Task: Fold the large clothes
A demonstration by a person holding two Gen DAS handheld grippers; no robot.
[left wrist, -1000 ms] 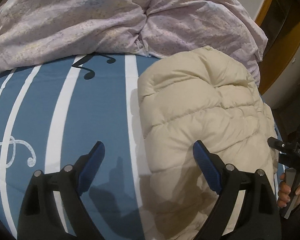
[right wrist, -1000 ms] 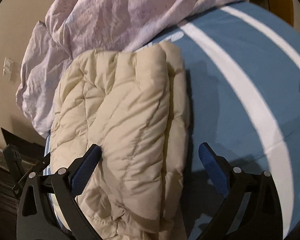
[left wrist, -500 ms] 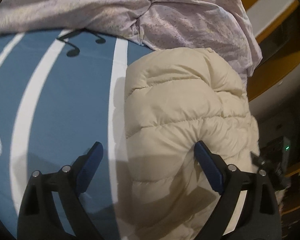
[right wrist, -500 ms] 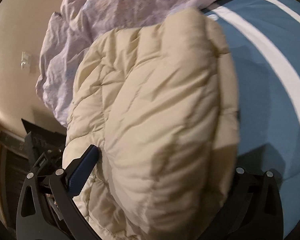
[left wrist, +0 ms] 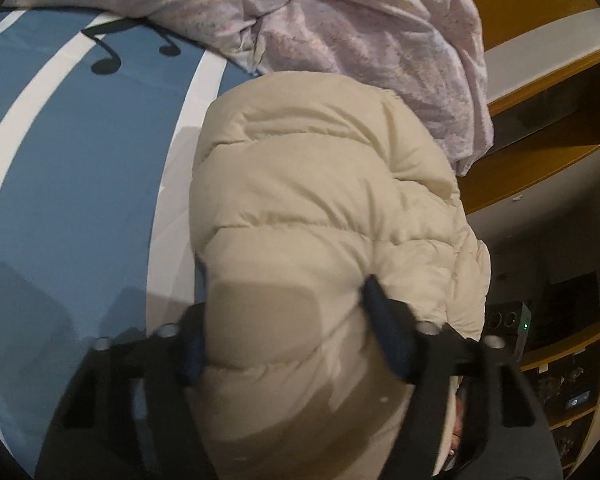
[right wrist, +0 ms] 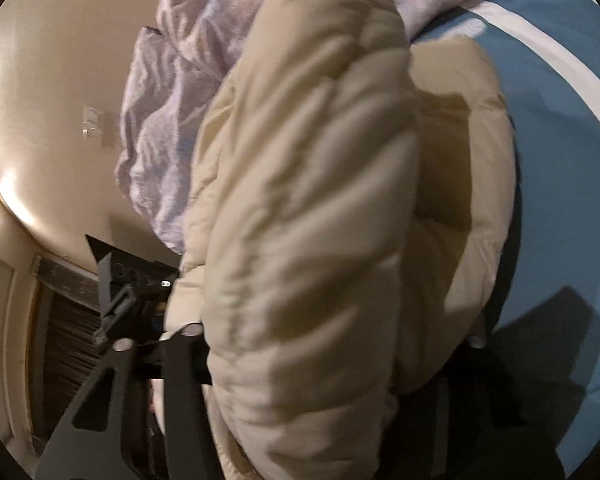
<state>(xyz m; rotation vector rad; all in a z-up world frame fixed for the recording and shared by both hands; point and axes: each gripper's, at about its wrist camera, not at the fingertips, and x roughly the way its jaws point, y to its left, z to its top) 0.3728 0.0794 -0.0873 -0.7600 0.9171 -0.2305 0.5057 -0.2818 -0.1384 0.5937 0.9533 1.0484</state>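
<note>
Both grippers, left gripper [left wrist: 288, 340] and right gripper [right wrist: 332, 360], are closing their jaws on the puffy coat [left wrist: 320, 200] lying on the bed [left wrist: 80, 200]. It is squishing, so it may be slipping out.

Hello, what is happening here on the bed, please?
A person holding a gripper in each hand is folding a cream puffer jacket on a bed with a blue striped sheet. The left gripper and the right gripper are both closing, each with a thick part of the jacket between its jaws. A crumpled lilac duvet lies behind the jacket.
</note>
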